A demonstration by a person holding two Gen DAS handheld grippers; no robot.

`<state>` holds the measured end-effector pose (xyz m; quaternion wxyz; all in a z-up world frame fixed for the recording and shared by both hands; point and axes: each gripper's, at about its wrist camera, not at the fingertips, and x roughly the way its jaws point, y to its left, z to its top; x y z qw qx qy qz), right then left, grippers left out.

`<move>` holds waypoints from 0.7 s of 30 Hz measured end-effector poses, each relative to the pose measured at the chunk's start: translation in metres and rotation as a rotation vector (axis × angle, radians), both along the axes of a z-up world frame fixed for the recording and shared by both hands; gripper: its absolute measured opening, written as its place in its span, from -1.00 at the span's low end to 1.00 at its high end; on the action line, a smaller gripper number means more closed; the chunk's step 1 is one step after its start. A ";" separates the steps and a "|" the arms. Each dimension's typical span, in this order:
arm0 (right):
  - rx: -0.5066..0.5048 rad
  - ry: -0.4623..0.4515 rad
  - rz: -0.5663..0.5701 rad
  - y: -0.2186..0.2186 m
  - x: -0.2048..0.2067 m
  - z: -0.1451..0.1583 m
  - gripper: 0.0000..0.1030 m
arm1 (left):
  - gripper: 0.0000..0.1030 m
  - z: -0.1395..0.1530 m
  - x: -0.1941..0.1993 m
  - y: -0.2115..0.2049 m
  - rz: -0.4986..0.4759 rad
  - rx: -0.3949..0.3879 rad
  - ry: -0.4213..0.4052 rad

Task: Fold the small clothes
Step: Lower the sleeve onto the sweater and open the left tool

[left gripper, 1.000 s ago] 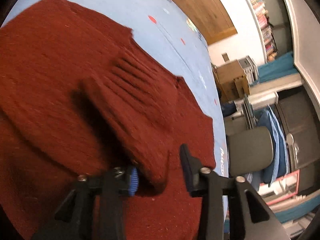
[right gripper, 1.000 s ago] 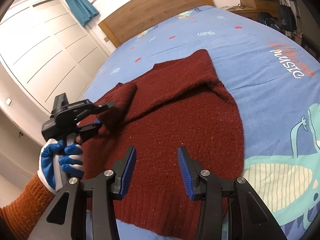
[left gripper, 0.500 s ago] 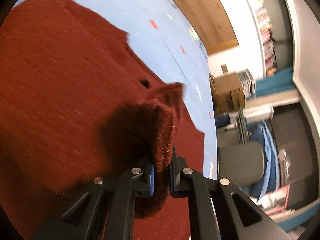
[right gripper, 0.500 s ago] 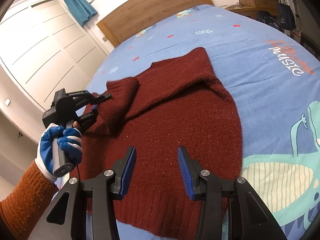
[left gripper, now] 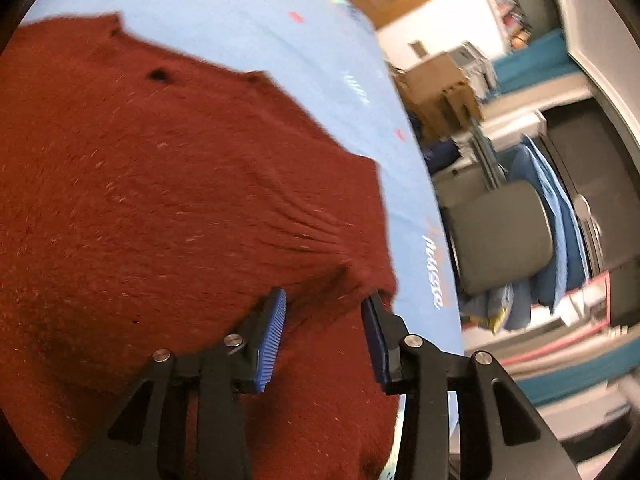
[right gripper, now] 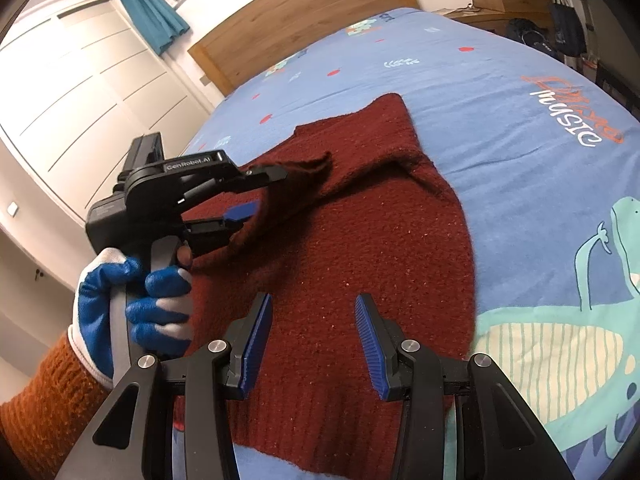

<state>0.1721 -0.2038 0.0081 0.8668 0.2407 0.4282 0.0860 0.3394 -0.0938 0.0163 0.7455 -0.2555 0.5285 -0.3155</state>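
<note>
A dark red knitted sweater [right gripper: 360, 248] lies spread on the blue bed cover [right gripper: 520, 140]. My left gripper [right gripper: 266, 192], held by a blue-gloved hand [right gripper: 132, 292], hovers over the sweater's left part with its jaws opening. The sleeve end [right gripper: 300, 180] still hangs between them, lifted and draped across the sweater's body. In the left wrist view the sleeve's edge [left gripper: 340, 276] sits in the gap of the left gripper [left gripper: 324, 300] above the sweater [left gripper: 160, 200]. My right gripper [right gripper: 313, 304] stands open over the sweater's near hem, holding nothing.
A wooden headboard [right gripper: 300, 20] and white wardrobe doors [right gripper: 80, 80] stand beyond the bed. Past the bed's edge are a grey chair [left gripper: 500, 236] with blue cloth on it and a cardboard box [left gripper: 436, 88]. A printed dinosaur [right gripper: 560, 320] marks the cover at right.
My left gripper shut on the sleeve end, carried it across over the sweater's body, and its jaws have now parted. The right gripper has not moved.
</note>
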 end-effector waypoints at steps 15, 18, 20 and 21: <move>-0.015 0.003 -0.005 0.000 0.007 0.002 -0.12 | -0.27 -0.023 -0.041 0.039 0.069 0.447 -0.223; -0.021 0.009 -0.003 0.002 0.008 0.001 -0.12 | -0.25 -0.022 -0.052 0.028 0.021 0.380 -0.213; -0.029 0.012 -0.001 0.003 0.010 0.002 -0.12 | -0.25 -0.016 -0.056 0.028 0.010 0.374 -0.234; -0.031 0.012 -0.001 0.004 0.011 0.002 -0.12 | -0.25 -0.011 -0.058 0.033 0.018 0.384 -0.255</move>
